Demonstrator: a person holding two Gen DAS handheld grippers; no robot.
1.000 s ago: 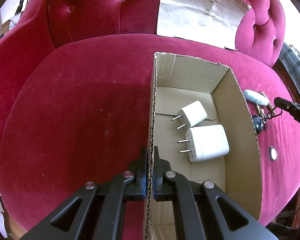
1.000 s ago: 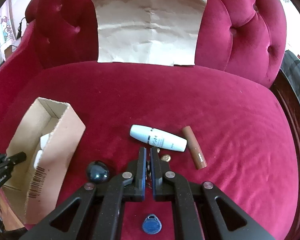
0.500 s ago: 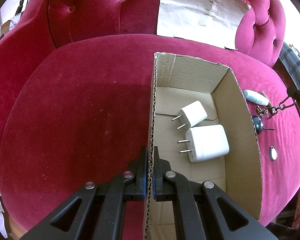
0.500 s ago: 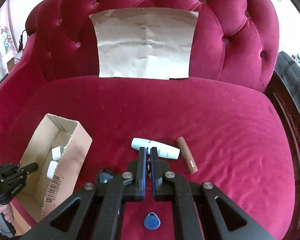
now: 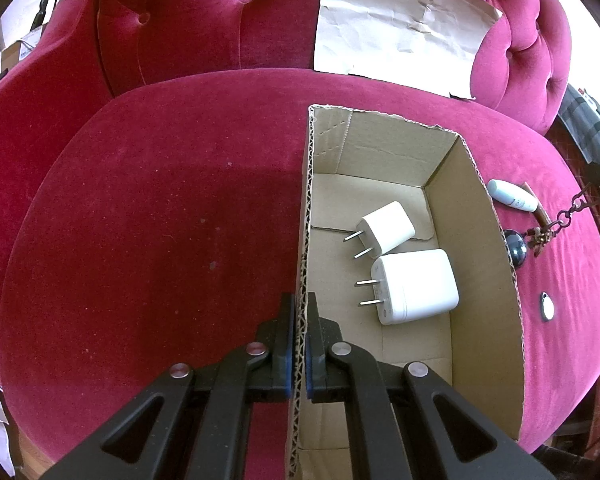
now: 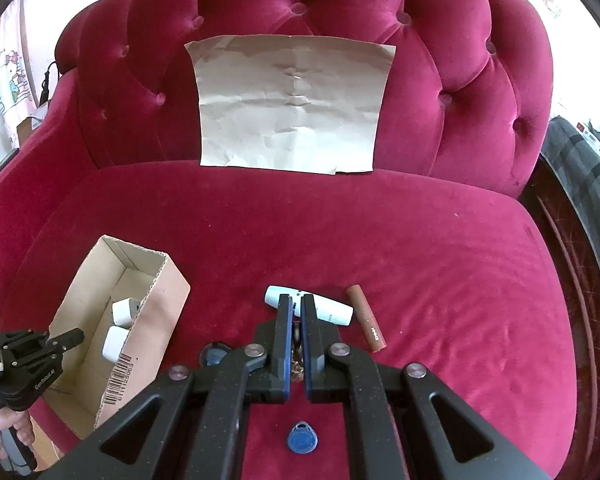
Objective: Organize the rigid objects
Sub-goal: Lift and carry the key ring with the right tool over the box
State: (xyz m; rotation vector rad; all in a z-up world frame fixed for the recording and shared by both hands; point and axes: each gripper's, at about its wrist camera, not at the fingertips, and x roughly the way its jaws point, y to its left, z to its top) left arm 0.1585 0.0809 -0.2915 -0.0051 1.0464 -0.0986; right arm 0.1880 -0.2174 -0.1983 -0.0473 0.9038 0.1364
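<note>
Your right gripper (image 6: 296,344) has its jaws shut on the chain of a keychain (image 5: 556,222), which now hangs clear: a moment ago its dark ball (image 5: 515,245) and charms lay on the sofa seat (image 5: 148,240) under the jaws, and now they dangle below them with the chain taut. So the pick has worked, and the carry to the cardboard box (image 5: 476,240) is probably next. Your left gripper (image 5: 299,340) has not budged; its jaws stay pinched on the near-left wall of that box, steadying it. Just past those jaws, inside the box, lie a small white charger (image 5: 388,228) and a larger white charger (image 5: 420,286), touching each other. Ahead of your right jaws a white tube (image 6: 324,310) and a brown lipstick (image 6: 366,322) rest on the seat, and a blue key fob (image 6: 302,438) lies below them. The box sits off to their left. Mind the swing: the ball could catch the box's rim as you cross over it.
</note>
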